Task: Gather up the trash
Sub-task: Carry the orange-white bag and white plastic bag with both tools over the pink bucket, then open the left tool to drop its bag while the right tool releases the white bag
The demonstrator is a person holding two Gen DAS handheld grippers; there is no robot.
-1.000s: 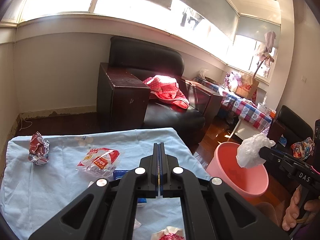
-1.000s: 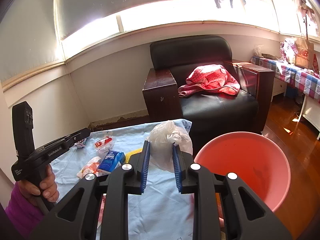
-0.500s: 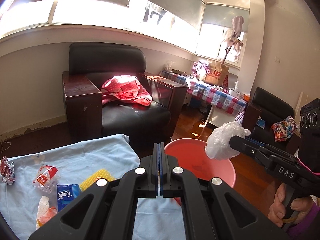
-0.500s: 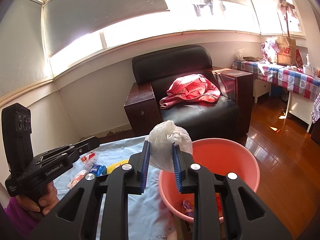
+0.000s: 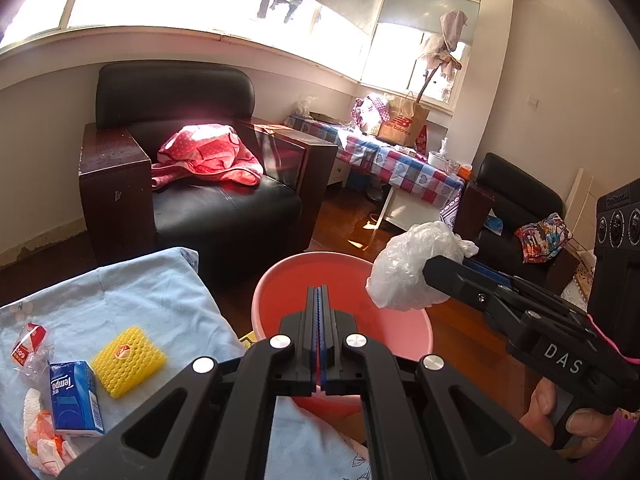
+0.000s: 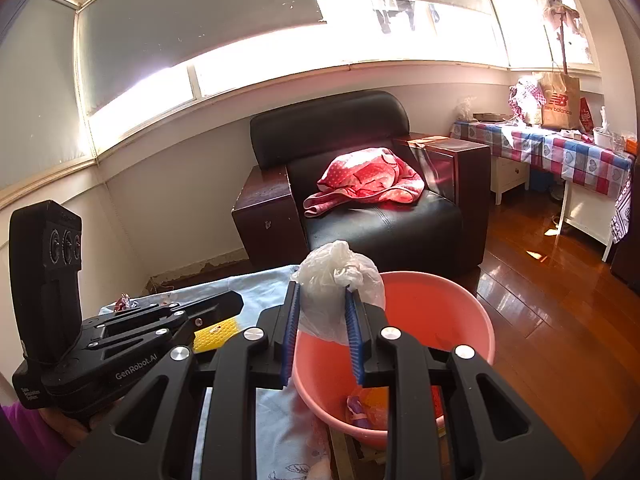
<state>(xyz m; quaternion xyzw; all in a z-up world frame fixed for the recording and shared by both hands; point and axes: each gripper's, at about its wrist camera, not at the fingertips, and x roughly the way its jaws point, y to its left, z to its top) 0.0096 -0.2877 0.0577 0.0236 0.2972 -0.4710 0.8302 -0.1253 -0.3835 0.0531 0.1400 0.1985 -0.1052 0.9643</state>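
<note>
1. Two tongs in play. The right tongs (image 6: 322, 320) are pinching one crumpled clear plastic bag (image 6: 336, 288) between their blue pads, and the bag hangs right over the mouth of the pink basin (image 6: 460, 320).
2. The left tongs (image 5: 319, 316) are pressed together with nothing in them, pointing at that same basin from the desk side.
3. One basin only, sitting on the wood floor just beside the desk (image 5: 132, 292), which has a light blue cloth over it. Some colourful trash (image 6: 366, 408) is already lying in its bottom, can't tell how many pieces.
4. Left on the desk, I count one yellow sponge (image 5: 129, 361), one blue tissue pack (image 5: 74, 400), one red-and-white wrapper (image 5: 28, 344), and some white and orange crumpled scraps (image 5: 42, 436) at the near edge.
5. One black armchair (image 5: 208, 200) behind, with one pink blanket (image 5: 208, 158) on the seat.
</note>
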